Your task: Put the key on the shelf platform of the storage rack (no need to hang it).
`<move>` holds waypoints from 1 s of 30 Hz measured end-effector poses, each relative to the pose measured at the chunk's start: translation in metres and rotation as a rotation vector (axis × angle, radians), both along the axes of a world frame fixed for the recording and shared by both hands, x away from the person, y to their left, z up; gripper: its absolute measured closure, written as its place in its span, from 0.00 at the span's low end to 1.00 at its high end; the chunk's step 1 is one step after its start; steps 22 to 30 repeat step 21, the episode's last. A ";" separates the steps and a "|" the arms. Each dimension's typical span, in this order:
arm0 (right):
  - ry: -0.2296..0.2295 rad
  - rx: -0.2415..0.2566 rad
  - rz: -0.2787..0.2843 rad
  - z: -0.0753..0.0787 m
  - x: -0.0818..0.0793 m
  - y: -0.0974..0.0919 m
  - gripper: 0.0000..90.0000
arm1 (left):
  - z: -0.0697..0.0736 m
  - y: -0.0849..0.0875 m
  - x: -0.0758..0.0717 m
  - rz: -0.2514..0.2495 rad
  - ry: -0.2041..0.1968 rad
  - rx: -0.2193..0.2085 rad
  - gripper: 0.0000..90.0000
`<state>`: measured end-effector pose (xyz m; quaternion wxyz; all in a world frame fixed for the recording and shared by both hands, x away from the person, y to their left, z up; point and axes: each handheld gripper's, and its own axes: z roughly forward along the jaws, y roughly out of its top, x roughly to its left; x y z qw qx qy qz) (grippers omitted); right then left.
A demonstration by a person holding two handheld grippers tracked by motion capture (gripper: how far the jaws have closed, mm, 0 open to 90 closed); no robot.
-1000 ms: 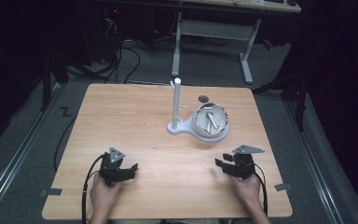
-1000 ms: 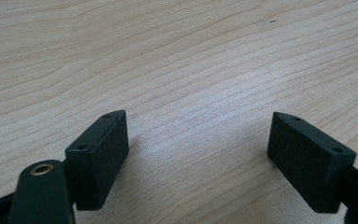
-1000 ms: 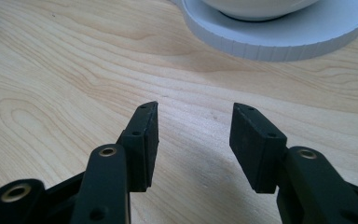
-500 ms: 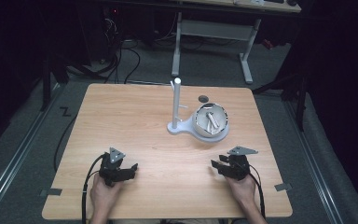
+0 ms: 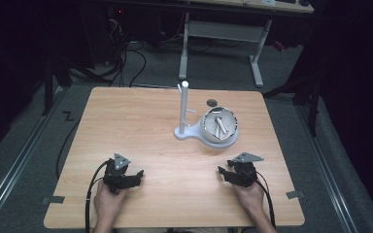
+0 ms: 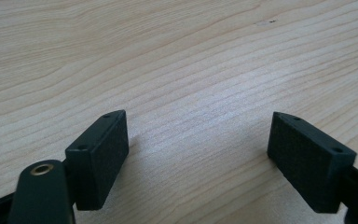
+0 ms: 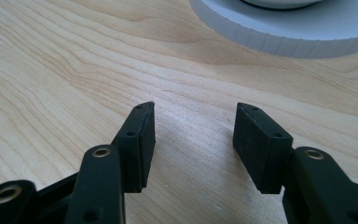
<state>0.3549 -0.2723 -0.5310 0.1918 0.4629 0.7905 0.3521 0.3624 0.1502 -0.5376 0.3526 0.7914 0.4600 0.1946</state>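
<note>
A white stand point(image 5: 183, 111) with an upright post rises near the middle of the wooden table point(image 5: 141, 126). Its flat base carries a round metal bowl point(image 5: 219, 124) with a few pale sticks inside. My left gripper point(image 5: 132, 177) rests low at the table's front left, open, with bare wood between its pads point(image 6: 98, 158). At the front right my right gripper point(image 5: 226, 173) points toward the stand. Its jaws have just been opening and nothing is between its pads point(image 7: 137, 144). In the right gripper view the white base rim point(image 7: 289, 32) lies just ahead.
A small dark disc point(image 5: 211, 102) lies on the table behind the bowl. Beyond the far edge stand a desk frame point(image 5: 223, 34) and loose cables point(image 5: 131, 58) on the dark floor. Tape tabs mark the front corners.
The right gripper has shifted slightly left and forward, and its jaws now stand apart. The left gripper has stayed put.
</note>
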 end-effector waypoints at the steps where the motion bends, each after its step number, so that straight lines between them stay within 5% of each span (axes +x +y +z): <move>1: -0.008 -0.011 0.004 0.000 0.000 0.001 0.52 | 0.000 0.000 0.000 0.001 -0.001 0.000 0.23; 30: -0.017 -0.046 0.022 -0.001 0.002 0.004 0.47 | 0.000 0.000 0.000 0.001 -0.001 -0.001 0.23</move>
